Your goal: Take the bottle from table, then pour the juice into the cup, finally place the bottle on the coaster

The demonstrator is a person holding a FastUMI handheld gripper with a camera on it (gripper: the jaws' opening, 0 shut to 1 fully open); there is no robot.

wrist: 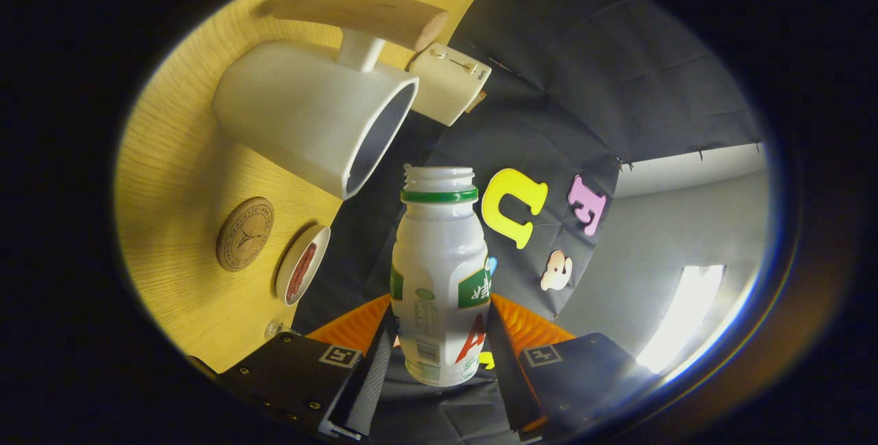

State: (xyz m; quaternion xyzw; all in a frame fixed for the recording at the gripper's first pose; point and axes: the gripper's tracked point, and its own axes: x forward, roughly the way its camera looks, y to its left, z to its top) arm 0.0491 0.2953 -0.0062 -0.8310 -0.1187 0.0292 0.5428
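Wood-grain counter (178,157) appears tilted behind the gripper (439,356), whose two fingers press on either side of the white bottle (439,280), holding it by its lower body. That bottle's open, green-ringed neck points toward the white cup (309,116), just short of its mouth. Beside the cup lie a round coaster (245,234) and a small dish (302,264); a beige box (449,81) sits beyond.

A light wood-grain surface (185,157) carries a white cup (309,112) with a wooden handle, a round cork coaster (245,234), and a small white dish (302,264) with something reddish inside. A cream box (449,81) sits at its edge beside the cup.
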